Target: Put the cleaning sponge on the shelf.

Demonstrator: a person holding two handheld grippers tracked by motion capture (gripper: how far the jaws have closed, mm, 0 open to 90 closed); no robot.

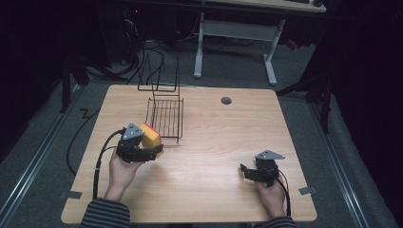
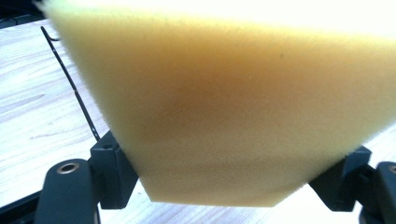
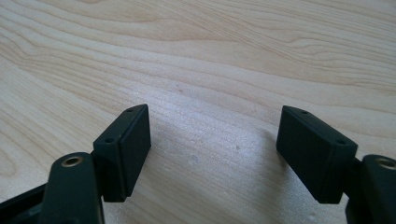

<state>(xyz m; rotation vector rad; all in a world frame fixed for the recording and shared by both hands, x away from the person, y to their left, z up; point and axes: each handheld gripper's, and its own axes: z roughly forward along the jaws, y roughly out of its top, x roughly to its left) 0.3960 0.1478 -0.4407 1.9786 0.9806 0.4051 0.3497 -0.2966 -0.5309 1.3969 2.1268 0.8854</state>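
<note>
- The person's striped sleeves (image 1: 105, 214) come in at the near edge in the high view, one forearm at the left and one at the right, each hand holding a gripper.
- The wooden table (image 1: 214, 142) is pale, with a wavy grain that shows close up in the right gripper view (image 3: 233, 60). A small grey round cap (image 1: 226, 100) sits in its far middle part.
- A black wire rack (image 1: 165, 114) stands on the far left part of the table, its flat barred tray near the left gripper and its upright loops rising at the far side. One thin wire of it shows at the left in the left gripper view (image 2: 74, 88).
- The left gripper (image 1: 151, 153) is held over the near left part of the table, just near the rack. Its jaws are clamped on the sponge, one on each side of it.
- The sponge (image 1: 151, 136) is yellow with a red face. It is off the table, just beside the near edge of the rack. In the left gripper view its yellow foam (image 2: 233, 107) is very close, tapering down between the two jaws.
- The right gripper (image 3: 215, 154) is low over the near right part of the table (image 1: 247, 172), well apart from the sponge. Its jaws stand wide apart with bare wood between them.
</note>
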